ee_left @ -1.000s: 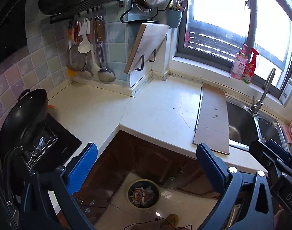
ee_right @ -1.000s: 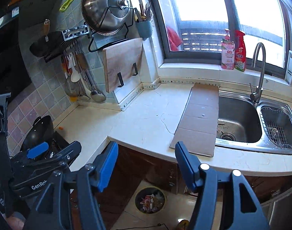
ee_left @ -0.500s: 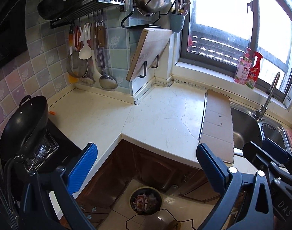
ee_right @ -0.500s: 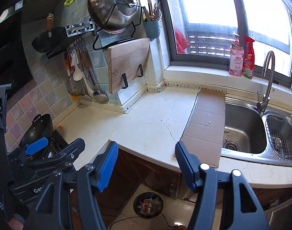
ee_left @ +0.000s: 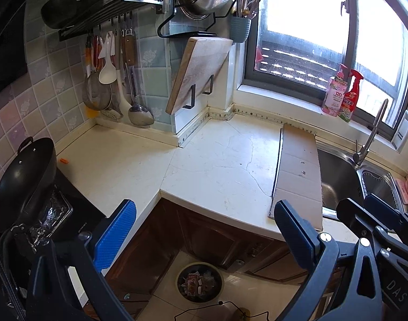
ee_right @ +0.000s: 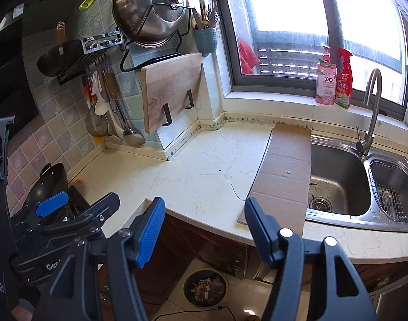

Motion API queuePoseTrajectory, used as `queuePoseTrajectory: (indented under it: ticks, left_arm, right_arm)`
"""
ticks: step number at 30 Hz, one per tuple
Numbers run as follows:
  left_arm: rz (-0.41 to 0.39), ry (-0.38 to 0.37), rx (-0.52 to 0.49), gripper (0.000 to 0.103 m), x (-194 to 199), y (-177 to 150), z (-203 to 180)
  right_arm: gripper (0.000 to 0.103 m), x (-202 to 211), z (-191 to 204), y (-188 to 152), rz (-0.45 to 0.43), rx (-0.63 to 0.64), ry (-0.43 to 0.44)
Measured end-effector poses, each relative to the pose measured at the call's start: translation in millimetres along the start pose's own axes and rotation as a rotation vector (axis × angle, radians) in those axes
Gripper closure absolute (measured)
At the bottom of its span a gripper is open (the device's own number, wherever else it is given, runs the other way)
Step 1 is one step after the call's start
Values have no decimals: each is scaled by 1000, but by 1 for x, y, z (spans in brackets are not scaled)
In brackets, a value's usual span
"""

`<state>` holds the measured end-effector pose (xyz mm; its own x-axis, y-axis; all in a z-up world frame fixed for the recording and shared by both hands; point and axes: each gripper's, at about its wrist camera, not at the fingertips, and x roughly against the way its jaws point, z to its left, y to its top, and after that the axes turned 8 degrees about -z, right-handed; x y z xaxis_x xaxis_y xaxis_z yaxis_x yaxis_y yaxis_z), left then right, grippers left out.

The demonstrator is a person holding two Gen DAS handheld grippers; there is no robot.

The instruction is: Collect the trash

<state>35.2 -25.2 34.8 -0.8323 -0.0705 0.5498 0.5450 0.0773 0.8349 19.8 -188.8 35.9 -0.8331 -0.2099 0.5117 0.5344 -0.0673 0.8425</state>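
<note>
I hold my left gripper [ee_left: 204,219] and my right gripper [ee_right: 204,222] side by side, both tilted downward, each with its blue-padded jaws spread wide and nothing between them.

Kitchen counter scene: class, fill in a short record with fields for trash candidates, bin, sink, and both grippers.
trash candidates: flat cardboard sheet lying on the counter, its right edge over the sink; small orange scrap near the black wok
bin: round trash bin on the floor below the counter, already holding wrappers
sink: steel sink, no items visible in it
left gripper: open, empty
right gripper: open, empty
</note>
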Motion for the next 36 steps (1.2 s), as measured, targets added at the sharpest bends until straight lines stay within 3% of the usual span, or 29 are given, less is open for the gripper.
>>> queuePoseTrajectory:
  ticks: [36]
  left_arm:
    - [20,-4,-21,1,-19,7,-15]
  right_arm:
    - [41,-16,-20,8,7,-19,7]
